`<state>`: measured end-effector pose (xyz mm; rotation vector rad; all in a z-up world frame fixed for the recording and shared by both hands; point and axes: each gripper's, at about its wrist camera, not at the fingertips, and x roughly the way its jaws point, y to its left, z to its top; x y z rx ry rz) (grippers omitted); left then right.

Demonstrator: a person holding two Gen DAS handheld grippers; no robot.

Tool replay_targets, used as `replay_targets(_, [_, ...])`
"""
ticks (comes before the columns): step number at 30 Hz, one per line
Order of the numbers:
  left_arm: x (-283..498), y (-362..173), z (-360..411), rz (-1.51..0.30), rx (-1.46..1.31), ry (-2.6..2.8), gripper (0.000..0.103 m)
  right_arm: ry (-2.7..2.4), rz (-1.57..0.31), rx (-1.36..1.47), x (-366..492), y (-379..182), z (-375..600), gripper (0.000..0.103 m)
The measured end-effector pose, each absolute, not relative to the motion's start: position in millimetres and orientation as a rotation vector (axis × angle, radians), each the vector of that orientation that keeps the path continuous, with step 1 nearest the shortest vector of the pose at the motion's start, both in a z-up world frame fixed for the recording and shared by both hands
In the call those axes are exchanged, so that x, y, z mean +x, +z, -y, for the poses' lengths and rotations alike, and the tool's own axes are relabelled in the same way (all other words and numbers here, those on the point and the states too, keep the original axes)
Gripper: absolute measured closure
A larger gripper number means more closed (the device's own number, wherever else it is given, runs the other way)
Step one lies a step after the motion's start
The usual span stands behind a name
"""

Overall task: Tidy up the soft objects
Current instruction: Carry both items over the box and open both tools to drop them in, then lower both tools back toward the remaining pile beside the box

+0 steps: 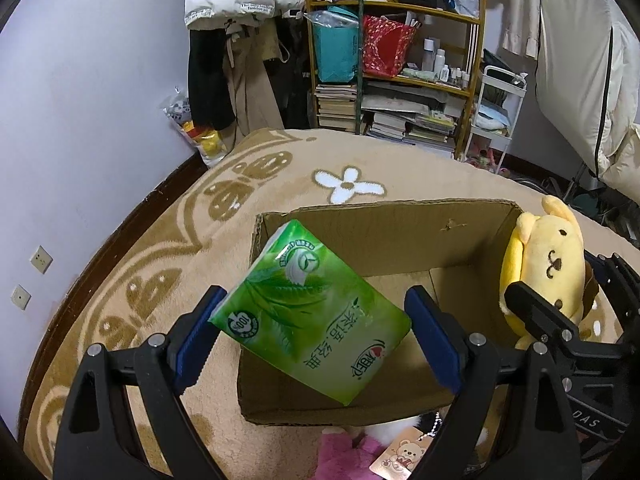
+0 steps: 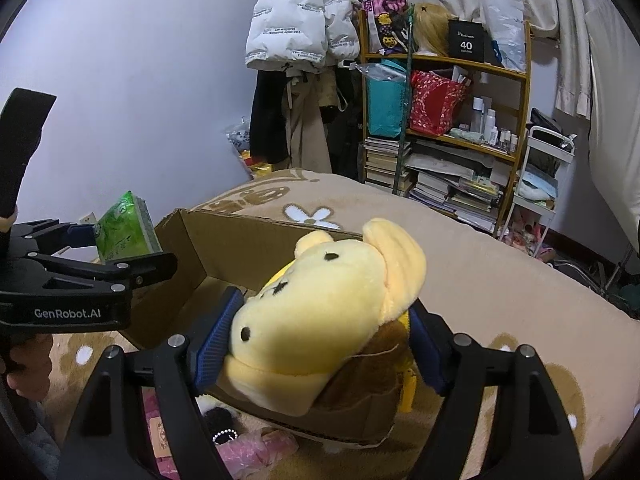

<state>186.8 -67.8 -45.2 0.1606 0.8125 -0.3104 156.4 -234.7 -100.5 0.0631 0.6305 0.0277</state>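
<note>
Left gripper is clamped on a green tissue pack, holding it tilted above the near left part of an open cardboard box. Right gripper is clamped on a yellow plush dog, held over the box's right wall. The box rests on a tan patterned blanket. A pink plush toy lies just beside the box's near wall.

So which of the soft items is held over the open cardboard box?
The green plastic tissue pack, in the left gripper; the yellow plush dog sits at the box's edge.
</note>
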Motion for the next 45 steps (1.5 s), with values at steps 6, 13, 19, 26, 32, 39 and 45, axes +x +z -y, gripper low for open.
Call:
replay_targets(6, [185.6, -45.8, 68.1, -0.801, 0.173, -0.308, 0.014, 0.032, -0.648, 0.074, 158.9, -103.8, 234.6, 0.019])
replay_targets(13, [187.1, -47.4, 66.4, -0.827, 0.163, -0.306, 0.013, 0.033, -0.661, 0.084, 161.1, -104.2, 236.1, 0.017])
replay_targets(19, [183.8, -44.9, 65.2, -0.818, 0.169, -0.298, 0.007, 0.033, -0.649, 0.082, 158.5, -104.1, 234.3, 0.007])
replay_targets(26, [178.9, -37.6, 63.2, -0.792, 0.175, -0.297, 0.003, 0.024, -0.639, 0.094, 153.7, -99.4, 233.6, 0.002])
replay_targets(32, [171.0, -31.9, 58.0, -0.795, 0.181, -0.284, 0.003, 0.014, -0.627, 0.106, 147.2, -93.0, 233.3, 0.001])
replay_targets(39, [156.3, -22.0, 45.7, -0.817, 0.177, -0.267, 0.003, 0.003, -0.611, 0.129, 132.0, -81.0, 235.3, 0.001])
replay_targets(45, [138.8, -14.8, 38.8, -0.833, 0.216, -0.242, 0.003, -0.009, -0.621, 0.168, 110.7, -65.9, 239.0, 0.001])
